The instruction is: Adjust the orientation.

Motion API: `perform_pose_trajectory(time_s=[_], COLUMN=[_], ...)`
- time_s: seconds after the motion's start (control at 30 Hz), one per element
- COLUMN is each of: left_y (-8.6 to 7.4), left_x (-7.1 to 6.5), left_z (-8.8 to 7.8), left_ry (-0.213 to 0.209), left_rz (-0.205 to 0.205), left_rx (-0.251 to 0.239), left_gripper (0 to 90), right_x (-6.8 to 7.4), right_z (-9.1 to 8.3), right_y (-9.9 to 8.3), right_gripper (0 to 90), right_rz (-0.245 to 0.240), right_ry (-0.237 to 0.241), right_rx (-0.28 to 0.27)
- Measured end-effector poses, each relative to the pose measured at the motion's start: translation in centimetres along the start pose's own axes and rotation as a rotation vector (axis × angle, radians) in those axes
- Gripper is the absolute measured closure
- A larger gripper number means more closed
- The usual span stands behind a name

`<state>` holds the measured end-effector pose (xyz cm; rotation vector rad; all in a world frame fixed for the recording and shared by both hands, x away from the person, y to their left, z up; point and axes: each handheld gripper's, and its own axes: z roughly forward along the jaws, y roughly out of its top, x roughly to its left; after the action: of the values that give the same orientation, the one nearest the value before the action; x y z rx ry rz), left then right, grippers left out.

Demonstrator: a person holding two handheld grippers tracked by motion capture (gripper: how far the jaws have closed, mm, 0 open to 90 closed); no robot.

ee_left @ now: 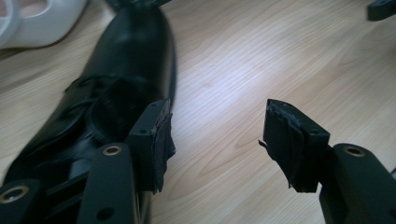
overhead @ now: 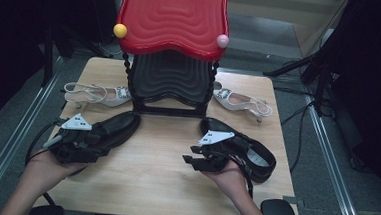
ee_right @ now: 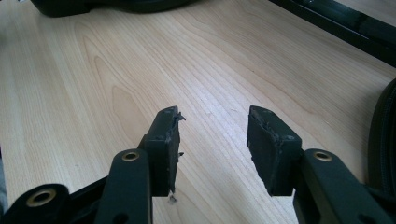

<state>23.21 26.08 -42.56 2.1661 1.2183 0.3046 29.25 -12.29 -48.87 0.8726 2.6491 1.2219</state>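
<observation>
With both grippers' fingers apart and empty — left gripper has the black shoe just outside its left finger — shift sideways to straddle the shoe's side before closing; right gripper hovers over bare counter.

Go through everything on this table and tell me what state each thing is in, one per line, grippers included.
left gripper: open, nothing between its jaws, beside the left black shoe
right gripper: open, empty, over bare table
left black shoe: flat on the table, upright, toe toward the rack
right black shoe: flat on the table, upright
left white sandal: on the table beside the rack
right white sandal: on the table beside the rack
shoe rack: standing, both shelves bare
</observation>
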Motion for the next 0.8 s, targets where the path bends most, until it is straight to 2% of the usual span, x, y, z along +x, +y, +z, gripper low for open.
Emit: perform_pose_trajectory(time_s=[0.1, 0.37, 0.5, 0.57, 0.8], left_y=[-0.4, -1.7, -2.3, -2.6, -2.2], left_x=[1.1, 2.9, 3.7, 3.9, 4.2], left_z=[-0.5, -0.9, -0.5, 0.0, 1.5], left_ry=[0.017, 0.066, 0.063, 0.048, 0.023], left_rz=[-0.032, -0.076, -0.106, -0.126, -0.122], left_rx=[0.002, 0.040, 0.066, 0.086, 0.121], left_gripper=[43.2, 44.9, 46.2, 47.0, 50.7], right_x=[0.0, -0.1, -0.1, -0.1, -0.1], right_z=[0.0, 0.1, 0.1, 0.2, 0.3], right_y=[0.0, -0.1, -0.1, -0.1, -0.1], right_gripper=[54.9, 54.4, 54.4, 54.3, 54.0], right_rz=[-0.001, 0.002, 0.000, 0.000, -0.001], right_ry=[-0.002, -0.008, -0.010, -0.011, -0.012], right_rx=[-0.001, 0.009, 0.014, 0.014, 0.022])
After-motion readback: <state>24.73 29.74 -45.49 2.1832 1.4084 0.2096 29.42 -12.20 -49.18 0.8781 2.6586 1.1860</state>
